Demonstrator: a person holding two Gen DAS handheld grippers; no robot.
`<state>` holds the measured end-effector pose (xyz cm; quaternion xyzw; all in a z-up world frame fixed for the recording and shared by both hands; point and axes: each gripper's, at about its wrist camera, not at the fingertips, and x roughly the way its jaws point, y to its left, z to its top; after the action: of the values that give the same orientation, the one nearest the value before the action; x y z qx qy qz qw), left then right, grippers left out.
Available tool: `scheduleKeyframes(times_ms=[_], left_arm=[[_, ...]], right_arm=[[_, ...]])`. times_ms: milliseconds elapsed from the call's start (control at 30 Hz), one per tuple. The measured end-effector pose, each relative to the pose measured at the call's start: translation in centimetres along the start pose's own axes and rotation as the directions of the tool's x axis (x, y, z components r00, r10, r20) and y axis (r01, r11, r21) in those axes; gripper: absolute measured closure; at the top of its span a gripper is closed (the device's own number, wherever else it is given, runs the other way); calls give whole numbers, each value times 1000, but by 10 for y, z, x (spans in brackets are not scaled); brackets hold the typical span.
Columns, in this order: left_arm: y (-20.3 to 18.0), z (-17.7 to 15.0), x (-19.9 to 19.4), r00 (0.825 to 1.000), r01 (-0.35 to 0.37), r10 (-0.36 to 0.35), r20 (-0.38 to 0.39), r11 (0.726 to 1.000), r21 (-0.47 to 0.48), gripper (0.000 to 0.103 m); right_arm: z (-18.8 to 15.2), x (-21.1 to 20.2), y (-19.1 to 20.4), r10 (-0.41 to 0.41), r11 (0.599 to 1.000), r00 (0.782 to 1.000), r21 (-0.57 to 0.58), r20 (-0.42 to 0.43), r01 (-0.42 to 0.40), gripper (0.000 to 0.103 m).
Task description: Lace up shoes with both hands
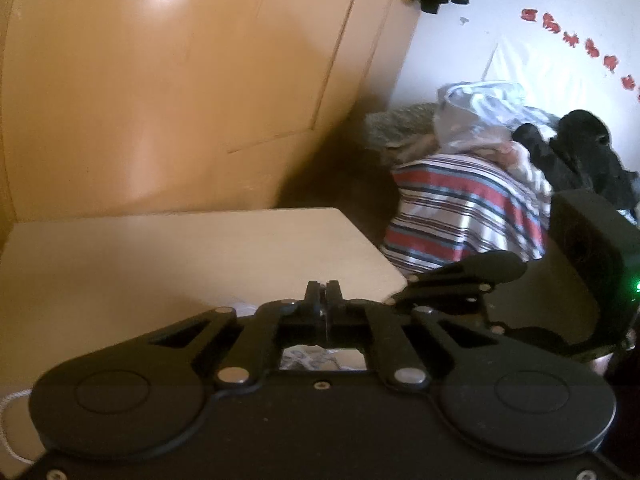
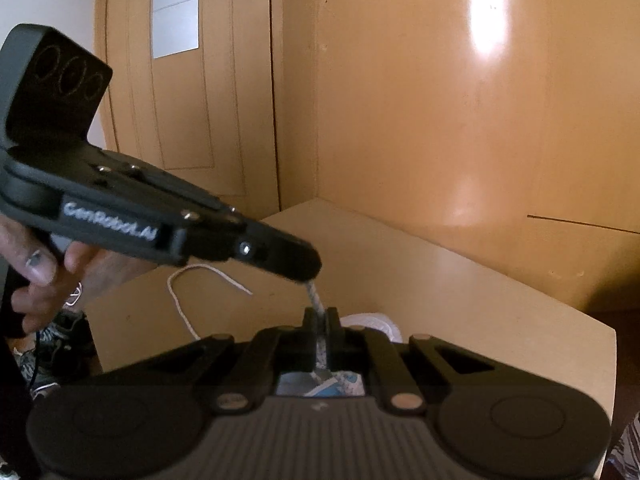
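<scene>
Right black two-finger tool [image 2: 321, 317]: closed on the speckled white-grey flat shoelace [image 2: 314, 294]. Left black tool [image 2: 308, 270]: closed on the same lace just above. White-and-blue sneaker [image 2: 374, 322] rests on the tan table [image 2: 500, 304] below.

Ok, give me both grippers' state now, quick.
Left gripper: jaws shut on the shoelace.
Right gripper: jaws shut on the same shoelace, just below the left.
</scene>
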<state>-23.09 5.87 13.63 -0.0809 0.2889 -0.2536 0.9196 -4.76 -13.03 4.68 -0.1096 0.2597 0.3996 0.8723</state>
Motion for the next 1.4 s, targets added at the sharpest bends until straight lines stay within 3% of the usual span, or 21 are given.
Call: scheduleKeyframes(times_ms=[467, 533, 567, 633, 667, 767, 900, 1033, 1233, 1333, 1400], left_arm=[[-2, -3, 5, 999, 16, -16, -28, 1000, -2, 103], [-4, -2, 5, 1000, 6, -6, -27, 1000, 4, 103], [-5, -1, 4, 1000, 5, -4, -30, 1000, 21, 101], [-6, 0, 0, 1000, -15, 16, -22, 999, 45, 83], [-8, 2, -7, 999, -47, 47, 1, 997, 68, 65], [-7, 0, -14, 996, -90, 93, -16, 987, 130, 63], [-15, -18, -8, 981, -118, 154, -120, 957, 265, 60], [-21, -39, 5, 961, -100, 176, -214, 941, 322, 60], [-21, -53, 16, 951, -89, 179, -253, 939, 333, 60], [-20, -53, 19, 949, -93, 184, -255, 940, 329, 71], [-18, -53, 21, 948, -95, 185, -259, 942, 323, 86]], right_arm=[[2, -8, 10, 28, 999, 998, -39, 48, -26, 92], [2, -8, 11, 30, 999, 999, -40, 44, -28, 100], [3, -8, 10, 31, 999, 999, -36, 38, -30, 100], [6, -6, 8, 34, 999, 999, -8, 17, -34, 100], [7, -6, 6, 35, 999, 999, 1, 7, -35, 100], [8, -4, 2, 28, 999, 999, 20, -23, -28, 100], [10, 1, -1, 31, 999, 997, 29, -75, -29, 100], [9, 9, 1, 49, 999, 989, 11, -143, -47, 100], [9, 31, 10, 81, 995, 969, -33, -236, -91, 100], [7, 41, 16, 88, 992, 956, -58, -281, -108, 100], [6, 50, 18, 87, 990, 946, -76, -312, -116, 100]])
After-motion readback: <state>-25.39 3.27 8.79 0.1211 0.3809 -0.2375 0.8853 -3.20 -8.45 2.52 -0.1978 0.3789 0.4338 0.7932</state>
